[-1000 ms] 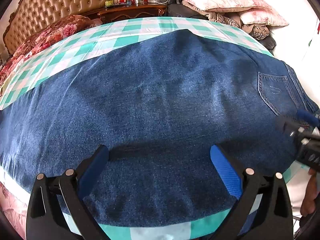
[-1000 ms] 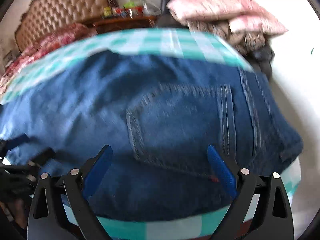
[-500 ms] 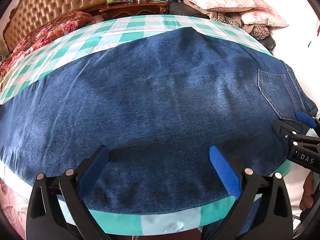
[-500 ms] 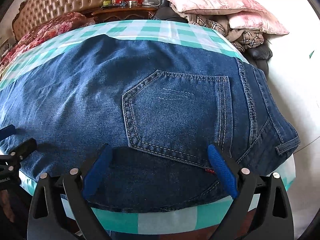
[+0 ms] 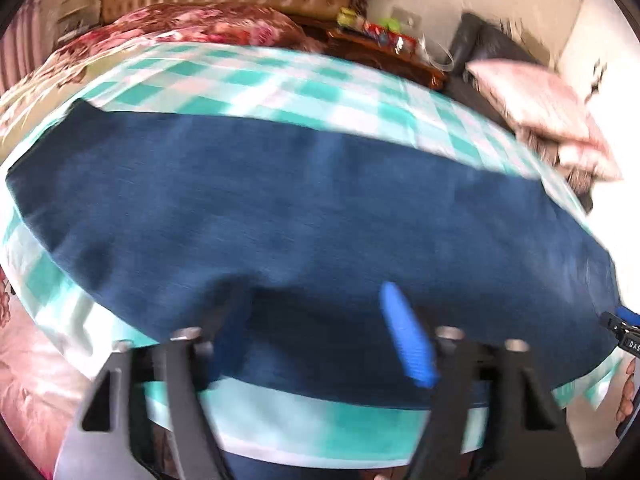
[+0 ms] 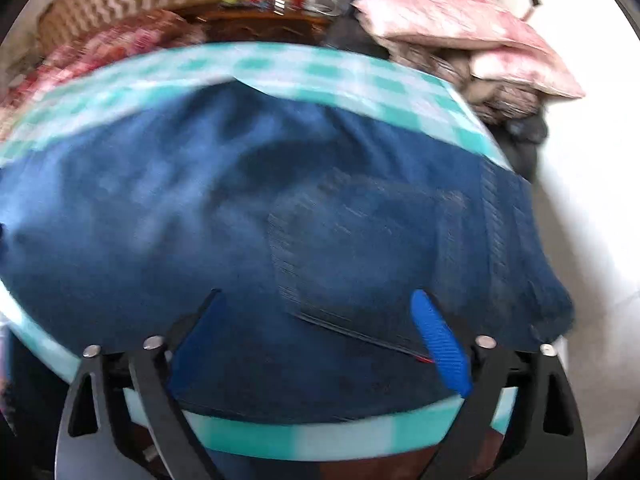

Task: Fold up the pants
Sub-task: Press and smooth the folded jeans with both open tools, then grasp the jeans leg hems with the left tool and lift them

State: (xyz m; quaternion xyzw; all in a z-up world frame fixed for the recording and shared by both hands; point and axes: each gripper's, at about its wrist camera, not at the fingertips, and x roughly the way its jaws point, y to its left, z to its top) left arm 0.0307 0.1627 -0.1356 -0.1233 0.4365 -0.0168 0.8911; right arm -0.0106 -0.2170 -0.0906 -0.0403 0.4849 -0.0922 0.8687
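While jeans [image 5: 300, 208] cover the checked cloth [image 5: 280, 88], both grippers close

Left tongs [image 5: 316, 320] closing, angled downward, right tongs [image 6: 320, 320] closing too

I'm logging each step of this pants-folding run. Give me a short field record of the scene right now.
garment: blue jeans, spread flat, not yet folded
surface: teal checked cloth
back pocket: under the right gripper
left gripper: jaws closing, over the near edge of the jeans; grip unclear through blur
right gripper: jaws closing, near the pocket's lower edge; grip unclear
background: pink pillows
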